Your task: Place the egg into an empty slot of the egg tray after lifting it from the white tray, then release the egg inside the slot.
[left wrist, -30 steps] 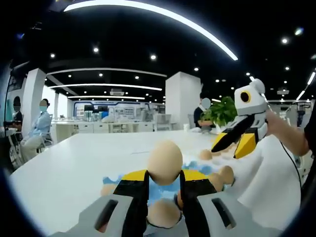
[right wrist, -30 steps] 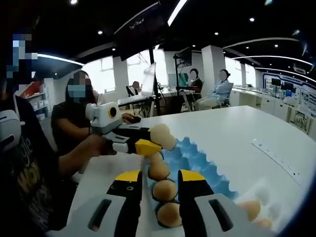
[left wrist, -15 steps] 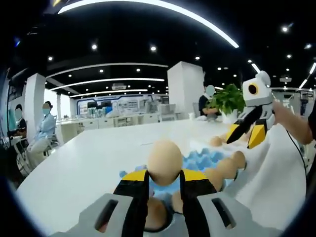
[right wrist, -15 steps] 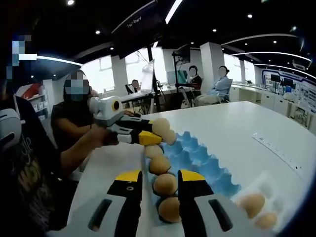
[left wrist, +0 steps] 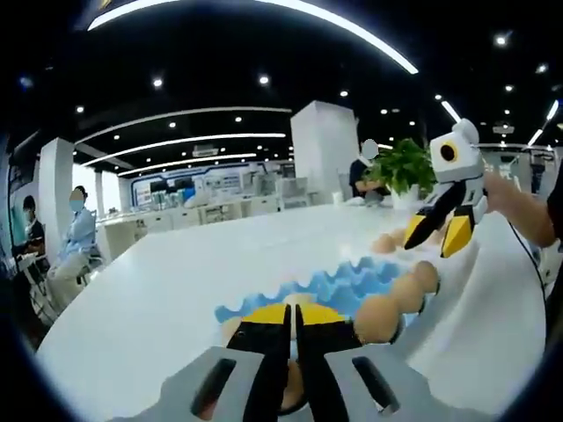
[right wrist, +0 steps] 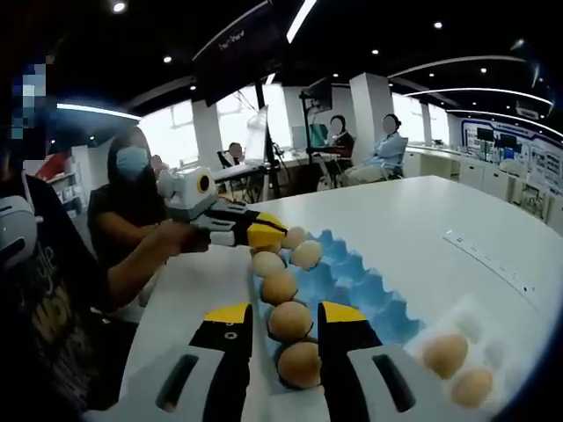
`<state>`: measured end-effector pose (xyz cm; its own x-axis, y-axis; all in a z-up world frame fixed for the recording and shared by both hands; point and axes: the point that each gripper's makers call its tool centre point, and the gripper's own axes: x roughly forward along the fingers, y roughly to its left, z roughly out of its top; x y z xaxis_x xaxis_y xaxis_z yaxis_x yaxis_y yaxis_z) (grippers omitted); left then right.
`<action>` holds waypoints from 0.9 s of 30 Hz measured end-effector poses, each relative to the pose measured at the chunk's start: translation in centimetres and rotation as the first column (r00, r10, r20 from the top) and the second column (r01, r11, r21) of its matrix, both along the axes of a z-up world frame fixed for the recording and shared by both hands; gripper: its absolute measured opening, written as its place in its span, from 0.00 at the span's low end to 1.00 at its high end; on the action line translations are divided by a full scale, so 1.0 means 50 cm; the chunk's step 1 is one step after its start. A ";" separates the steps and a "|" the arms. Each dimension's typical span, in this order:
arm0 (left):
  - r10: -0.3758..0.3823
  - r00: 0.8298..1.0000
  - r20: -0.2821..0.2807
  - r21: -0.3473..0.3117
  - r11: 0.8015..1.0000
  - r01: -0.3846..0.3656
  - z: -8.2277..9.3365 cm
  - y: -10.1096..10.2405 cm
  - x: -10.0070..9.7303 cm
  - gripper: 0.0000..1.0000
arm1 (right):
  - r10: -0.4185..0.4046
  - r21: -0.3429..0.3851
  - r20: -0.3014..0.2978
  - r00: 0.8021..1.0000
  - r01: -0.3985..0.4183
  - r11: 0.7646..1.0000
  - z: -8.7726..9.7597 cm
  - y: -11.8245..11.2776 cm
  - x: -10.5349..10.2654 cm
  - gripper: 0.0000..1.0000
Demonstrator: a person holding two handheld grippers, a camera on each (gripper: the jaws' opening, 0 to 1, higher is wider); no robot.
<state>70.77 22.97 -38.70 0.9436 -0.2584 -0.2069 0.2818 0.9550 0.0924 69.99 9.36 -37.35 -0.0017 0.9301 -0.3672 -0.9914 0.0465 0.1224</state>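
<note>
Where half a second ago the left claw (left wrist: 293, 327) clamped an egg between its yellow tips, low in the left gripper view those tips now stand nearly together with nothing between them. In the right gripper view that claw (right wrist: 264, 236) sits left of centre at the egg tray's (right wrist: 369, 299) far end, and the egg (right wrist: 307, 254) rests just beside it in a blue slot. Release looks done. At the frame's bottom, the right claw (right wrist: 283, 318) hangs wide, unloaded, over the near eggs on the desk (right wrist: 413, 224).

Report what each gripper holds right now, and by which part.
Nothing is held. The left gripper is shut and empty above the blue egg tray; the right gripper is open over the eggs.
</note>
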 end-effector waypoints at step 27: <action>-0.030 0.999 -0.012 0.000 1.000 0.030 -0.002 -0.025 0.010 0.08 | -0.021 0.024 0.000 1.000 0.021 0.999 0.006 -0.014 0.013 0.31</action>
<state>71.27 21.72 -38.78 0.9328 -0.2869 -0.2181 0.3118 0.9460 0.0891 70.63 8.68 -37.04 0.0175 0.9386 -0.3446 -0.9903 0.0639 0.1236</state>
